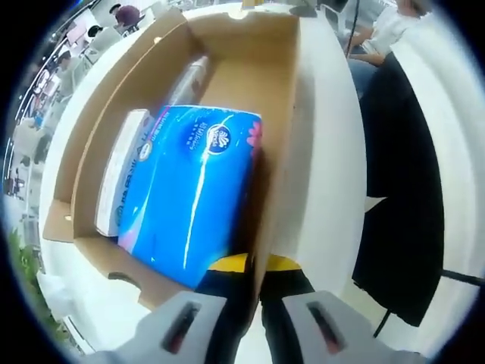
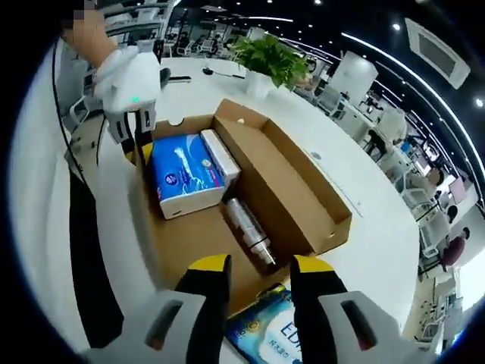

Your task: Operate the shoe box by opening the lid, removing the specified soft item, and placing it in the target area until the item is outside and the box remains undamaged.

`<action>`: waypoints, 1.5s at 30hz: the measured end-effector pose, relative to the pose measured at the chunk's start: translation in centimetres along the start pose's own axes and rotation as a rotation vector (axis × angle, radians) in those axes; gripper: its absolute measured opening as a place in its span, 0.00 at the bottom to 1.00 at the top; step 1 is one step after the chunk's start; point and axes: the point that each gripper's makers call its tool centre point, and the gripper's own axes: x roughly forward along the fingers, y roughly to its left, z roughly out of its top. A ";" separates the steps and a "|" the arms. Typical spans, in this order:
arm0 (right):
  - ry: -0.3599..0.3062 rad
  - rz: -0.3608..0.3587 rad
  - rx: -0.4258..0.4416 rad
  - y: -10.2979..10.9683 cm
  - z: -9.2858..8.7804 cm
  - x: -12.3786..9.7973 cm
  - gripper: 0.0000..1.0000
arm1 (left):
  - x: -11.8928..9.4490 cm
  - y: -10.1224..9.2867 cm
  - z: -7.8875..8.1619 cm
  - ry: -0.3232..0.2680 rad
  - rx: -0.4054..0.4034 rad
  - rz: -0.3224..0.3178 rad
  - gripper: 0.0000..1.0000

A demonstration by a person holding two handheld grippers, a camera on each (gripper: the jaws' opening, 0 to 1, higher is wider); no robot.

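White tabletop (image 2: 364, 197) carries everything; an office with a potted plant (image 2: 269, 57) lies at its far end in the right gripper view. On the tabletop sits the open cardboard shoe box (image 2: 189, 243), its lid (image 2: 292, 189) folded back flat on the right side, still hinged along the box's long edge. Inside the box, at the far end, a blue tissue pack (image 2: 182, 176) lies flat with a white carton (image 2: 221, 155) just beside it on the right, touching. Nearer, a slim silver bottle (image 2: 248, 231) lies on its side on the box floor, close to the lid-side wall. A second blue pack (image 2: 269, 330), lettered, sits at the near end of the box, partly hidden. Left hand-held gripper (image 2: 135, 136), held in a white-gloved hand (image 2: 129, 80), is at the far left corner of the box; in the left gripper view its jaws (image 1: 258, 269) straddle the box wall, one inside next to the tissue pack (image 1: 189, 197), one outside, drawn close on the cardboard (image 1: 269, 152). Right hand-held gripper (image 2: 258, 277) hovers above the near end, yellow-tipped jaws narrowly parted, nothing between them, the lettered pack below.
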 end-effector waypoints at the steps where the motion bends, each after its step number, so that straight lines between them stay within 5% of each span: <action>1: 0.000 0.005 0.008 0.2 0.2 0.3 0.34 | 0.0 0.0 0.0 0.001 0.001 0.000 0.04; 11: 0.040 0.022 -0.017 0.4 0.2 2.6 0.44 | 0.0 -0.1 0.0 0.009 -0.002 -0.001 0.04; 13: 0.068 0.099 0.007 1.7 -0.3 3.3 0.49 | 0.0 -0.1 0.0 0.009 0.002 0.003 0.04; 19: 0.130 0.091 -0.132 1.6 -0.7 5.3 0.39 | 0.0 -0.1 0.0 0.011 0.000 -0.001 0.04; 23: 0.103 0.099 -0.200 1.9 0.3 5.9 0.41 | 0.0 -0.1 0.0 0.010 -0.001 -0.001 0.04; 34: 0.112 0.121 -0.219 2.2 1.0 6.8 0.35 | 0.0 0.0 0.0 0.005 -0.004 0.016 0.04; 37: 0.135 0.097 -0.294 1.4 0.5 7.2 0.17 | 0.0 0.0 -0.1 0.009 -0.007 0.010 0.04; 40: 0.157 0.164 -0.248 2.4 -0.4 7.8 0.29 | 0.0 0.0 0.0 0.007 0.002 0.010 0.03; 45: 0.191 0.130 -0.286 1.3 -1.0 8.7 0.27 | 0.1 0.0 0.0 0.007 0.008 0.009 0.03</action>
